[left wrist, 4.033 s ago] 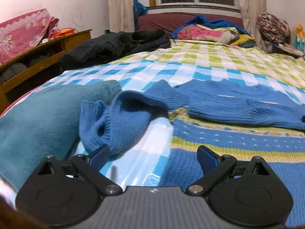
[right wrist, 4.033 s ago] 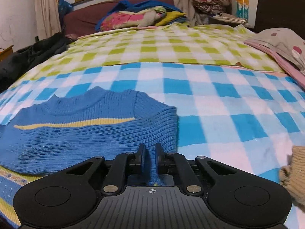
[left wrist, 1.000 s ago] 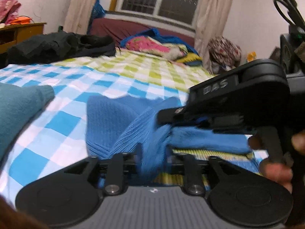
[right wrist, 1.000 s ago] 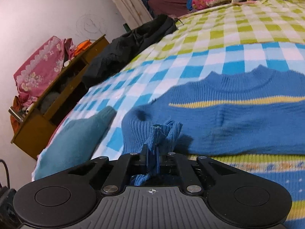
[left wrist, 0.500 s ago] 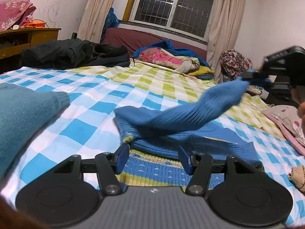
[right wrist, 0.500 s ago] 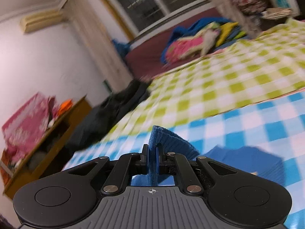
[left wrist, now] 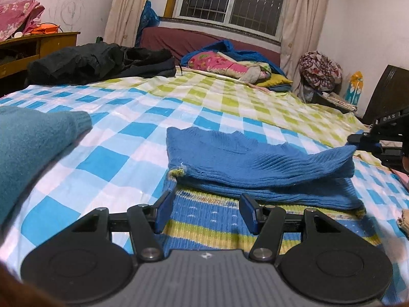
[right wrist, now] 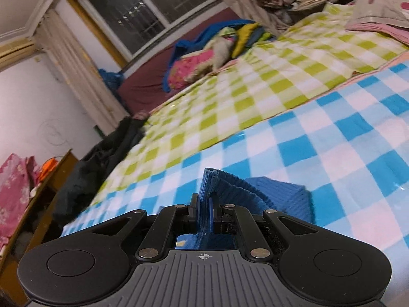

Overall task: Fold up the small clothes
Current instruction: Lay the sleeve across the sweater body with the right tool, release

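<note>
A small blue knit sweater (left wrist: 255, 168) with yellow-green stripes lies on the checked bed sheet (left wrist: 133, 133). One sleeve (left wrist: 319, 161) is drawn across the body toward the right. My right gripper (right wrist: 203, 213) is shut on the sleeve cuff (right wrist: 208, 181); it also shows at the right edge of the left wrist view (left wrist: 358, 138), holding the cuff just above the sweater. My left gripper (left wrist: 205, 211) is open and empty, low over the sweater's striped hem.
A teal garment (left wrist: 28, 140) lies at the left. Dark clothes (left wrist: 97, 61) and a colourful bedding pile (left wrist: 225, 64) lie at the far end. A wooden cabinet (left wrist: 38, 46) stands left of the bed. A beige item (left wrist: 404, 220) lies at the right edge.
My left gripper let go of the sleeve and opened. My right gripper carried the cuff across the sweater to the right and lowered it; the sleeve now lies flatter.
</note>
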A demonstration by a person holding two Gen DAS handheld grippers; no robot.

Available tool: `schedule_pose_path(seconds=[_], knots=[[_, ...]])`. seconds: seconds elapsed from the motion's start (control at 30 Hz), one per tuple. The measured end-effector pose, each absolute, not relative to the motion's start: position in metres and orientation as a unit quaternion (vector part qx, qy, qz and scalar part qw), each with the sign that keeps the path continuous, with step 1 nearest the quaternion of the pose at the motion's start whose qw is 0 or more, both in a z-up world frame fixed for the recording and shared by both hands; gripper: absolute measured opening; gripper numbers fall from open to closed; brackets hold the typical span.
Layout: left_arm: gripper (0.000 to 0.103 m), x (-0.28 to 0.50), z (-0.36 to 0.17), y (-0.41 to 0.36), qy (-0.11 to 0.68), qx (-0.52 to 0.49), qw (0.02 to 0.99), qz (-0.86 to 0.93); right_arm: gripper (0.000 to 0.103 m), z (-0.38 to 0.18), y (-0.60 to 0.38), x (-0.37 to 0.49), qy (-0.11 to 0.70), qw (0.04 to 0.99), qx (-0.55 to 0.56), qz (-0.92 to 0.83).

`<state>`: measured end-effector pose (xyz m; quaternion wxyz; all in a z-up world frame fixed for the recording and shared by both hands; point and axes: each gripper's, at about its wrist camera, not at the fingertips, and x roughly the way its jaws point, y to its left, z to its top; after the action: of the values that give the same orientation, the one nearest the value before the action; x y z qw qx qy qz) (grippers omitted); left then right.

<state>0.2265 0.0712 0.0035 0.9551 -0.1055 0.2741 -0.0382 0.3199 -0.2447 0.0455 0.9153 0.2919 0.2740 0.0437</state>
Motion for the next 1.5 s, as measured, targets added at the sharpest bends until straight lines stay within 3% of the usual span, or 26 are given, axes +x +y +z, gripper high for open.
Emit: schedule_pose_path(seconds=[0.4,0.7,0.97,1.3,1.5], knots=[[0.061,0.231,0.000,0.070,0.280,-0.104,0.954,-0.029,0.009,0.021,-0.253,0.320,0.321,0.892,0.316,0.030],[0.062,0.230,0.003,0.074,0.274,-0.114,0.955,-0.028,0.008,0.084,-0.234,0.293,0.207,0.921,0.317,0.093],[0.062,0.230,0.000,0.071,0.281,-0.098,0.954,-0.030,0.013,0.006,-0.251,0.303,0.333,0.914,0.231,-0.025],[0.062,0.257,0.025,0.066,0.250,-0.077,0.965,-0.013,0.015,0.034,-0.240,0.279,0.267,0.949,0.167,-0.024],[0.062,0.301,0.010,0.059,0.288,-0.061,0.956,-0.004,0.016,0.020,-0.218,0.310,0.300,0.944,0.132,0.031]])
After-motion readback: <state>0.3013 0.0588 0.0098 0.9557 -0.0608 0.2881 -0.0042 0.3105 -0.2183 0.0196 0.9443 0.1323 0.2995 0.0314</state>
